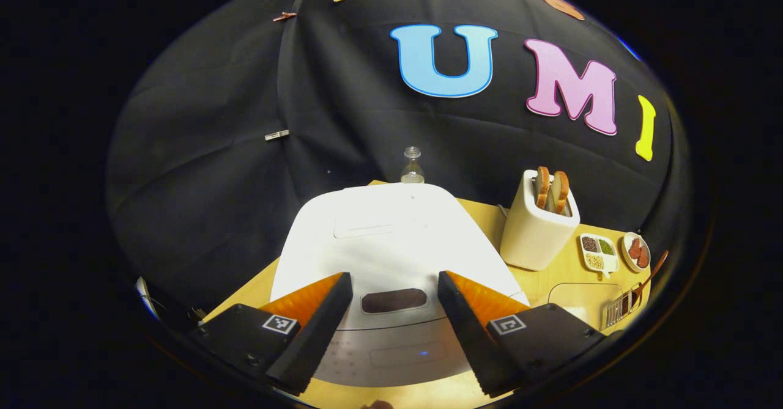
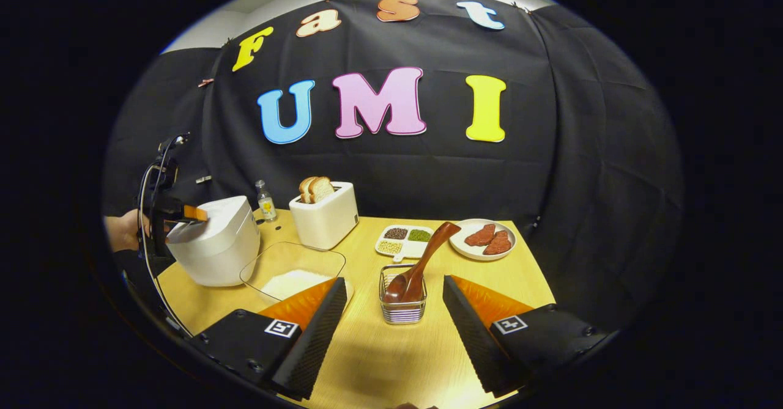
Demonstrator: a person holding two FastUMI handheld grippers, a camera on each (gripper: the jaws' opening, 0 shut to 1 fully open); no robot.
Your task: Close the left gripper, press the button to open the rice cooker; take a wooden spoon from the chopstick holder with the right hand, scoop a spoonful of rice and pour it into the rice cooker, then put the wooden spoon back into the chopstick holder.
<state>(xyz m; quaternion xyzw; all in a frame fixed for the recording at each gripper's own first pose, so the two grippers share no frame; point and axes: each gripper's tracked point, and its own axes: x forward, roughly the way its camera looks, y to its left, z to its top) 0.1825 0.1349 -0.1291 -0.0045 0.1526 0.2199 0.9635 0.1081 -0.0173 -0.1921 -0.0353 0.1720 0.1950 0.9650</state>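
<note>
Inside chopstick holder point(image 2: 402, 302), wooden spoon point(image 2: 422, 262)

Left gripper view: very close above the rice cooker point(image 1: 391, 256), looking down over its lid to the back wall.
Right gripper view: farther back, low over the worktop point(image 2: 391, 348), facing the wall.
Shared: rice cooker point(image 2: 214, 244), toaster point(image 2: 325, 216), worktop.
</note>
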